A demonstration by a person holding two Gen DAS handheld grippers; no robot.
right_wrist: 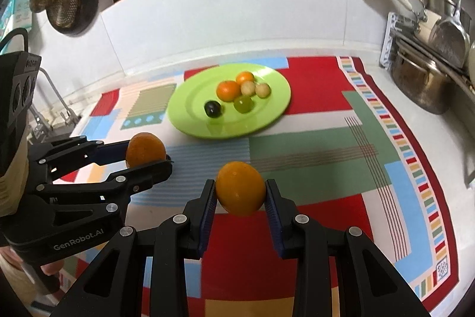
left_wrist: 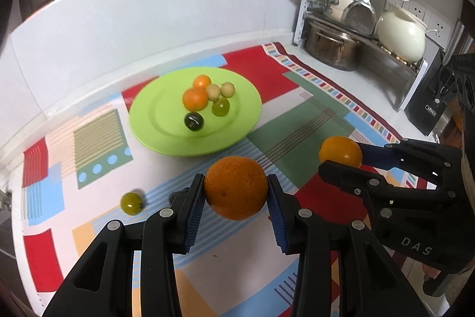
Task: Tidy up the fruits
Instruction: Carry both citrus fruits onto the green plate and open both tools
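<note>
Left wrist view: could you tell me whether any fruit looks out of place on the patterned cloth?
Yes: one small green fruit lies alone on the cloth, well apart from the green plate holding the other small fruits. Both oranges are held: one in the left gripper, the other in the right gripper.

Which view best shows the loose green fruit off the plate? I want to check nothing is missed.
The left wrist view: the green fruit lies in plain sight on the patterned cloth, left of the left tongs. The right wrist view does not show it; the left tongs cover that area.
</note>
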